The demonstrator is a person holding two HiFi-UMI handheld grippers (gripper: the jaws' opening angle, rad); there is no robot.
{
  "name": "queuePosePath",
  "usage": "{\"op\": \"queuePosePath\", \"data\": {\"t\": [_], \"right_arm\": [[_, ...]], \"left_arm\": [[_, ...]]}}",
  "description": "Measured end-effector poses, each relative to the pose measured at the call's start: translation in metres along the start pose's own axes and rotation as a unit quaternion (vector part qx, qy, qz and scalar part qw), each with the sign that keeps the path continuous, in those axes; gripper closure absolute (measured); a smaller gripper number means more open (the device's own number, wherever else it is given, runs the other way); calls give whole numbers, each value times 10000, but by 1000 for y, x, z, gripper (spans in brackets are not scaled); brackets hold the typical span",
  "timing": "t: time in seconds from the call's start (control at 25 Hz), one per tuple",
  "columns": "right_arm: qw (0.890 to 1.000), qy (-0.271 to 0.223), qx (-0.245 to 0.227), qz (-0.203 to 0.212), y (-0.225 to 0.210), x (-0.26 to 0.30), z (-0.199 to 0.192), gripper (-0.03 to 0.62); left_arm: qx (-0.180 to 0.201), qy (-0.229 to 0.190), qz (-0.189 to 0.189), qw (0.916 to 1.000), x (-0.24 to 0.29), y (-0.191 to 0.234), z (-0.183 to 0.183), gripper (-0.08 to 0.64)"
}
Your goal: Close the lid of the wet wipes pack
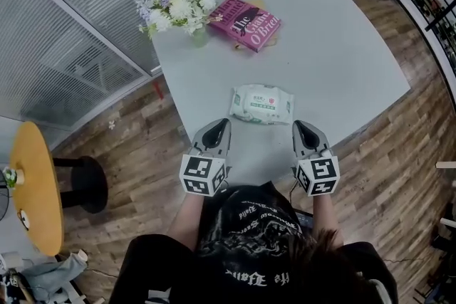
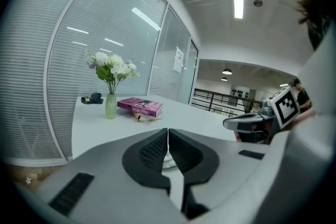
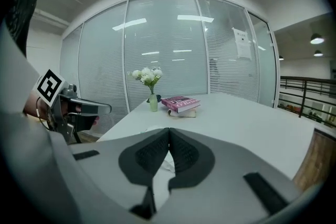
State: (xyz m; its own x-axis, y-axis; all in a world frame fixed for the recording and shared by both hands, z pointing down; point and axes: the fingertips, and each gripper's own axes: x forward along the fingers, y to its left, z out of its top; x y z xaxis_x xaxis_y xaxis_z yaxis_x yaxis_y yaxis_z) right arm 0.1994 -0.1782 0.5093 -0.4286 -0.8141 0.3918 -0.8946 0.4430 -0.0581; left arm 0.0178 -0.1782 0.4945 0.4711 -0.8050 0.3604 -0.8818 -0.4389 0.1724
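1. The wet wipes pack (image 1: 261,104) lies flat on the desk (image 1: 342,46), close to the near edge and about midway along it, well apart from everything else.
2. My left gripper (image 1: 224,124) hangs over that near edge, just short of the pack's left end. Its jaws are pressed together with nothing between the pads. In the left gripper view (image 2: 168,131) a sliver of the pack shows only beyond the tips.
3. My right gripper (image 1: 298,125) mirrors it off the pack's right end. Its jaws are likewise closed tight and empty, which the right gripper view (image 3: 169,131) confirms.
4. Both tools flank the pack without touching it. Closed tips make a blunt point, which suits pressing a flap down better than pinching.
5. From the head view the lid (image 1: 266,102) looks flush with the top of the pack. I judge it down, but I cannot tell whether it has clicked home.
6. The vase of flowers (image 1: 178,9) and the pink book (image 1: 253,23) sit together toward the desk's far left corner, out of my working area, so neither should get knocked.
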Motion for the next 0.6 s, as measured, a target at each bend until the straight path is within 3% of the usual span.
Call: {"op": "queuePosePath", "data": {"t": [0.16,0.6], "right_arm": [[9994,-249,96,-214,0,-3,13,592],[9975,-439,77,-542,-12,-21,19,594]], "left_arm": [[273,-167,-9,9995,-7,0,13,552],[356,-494,-15,9981,-11,-16,30,552]]}}
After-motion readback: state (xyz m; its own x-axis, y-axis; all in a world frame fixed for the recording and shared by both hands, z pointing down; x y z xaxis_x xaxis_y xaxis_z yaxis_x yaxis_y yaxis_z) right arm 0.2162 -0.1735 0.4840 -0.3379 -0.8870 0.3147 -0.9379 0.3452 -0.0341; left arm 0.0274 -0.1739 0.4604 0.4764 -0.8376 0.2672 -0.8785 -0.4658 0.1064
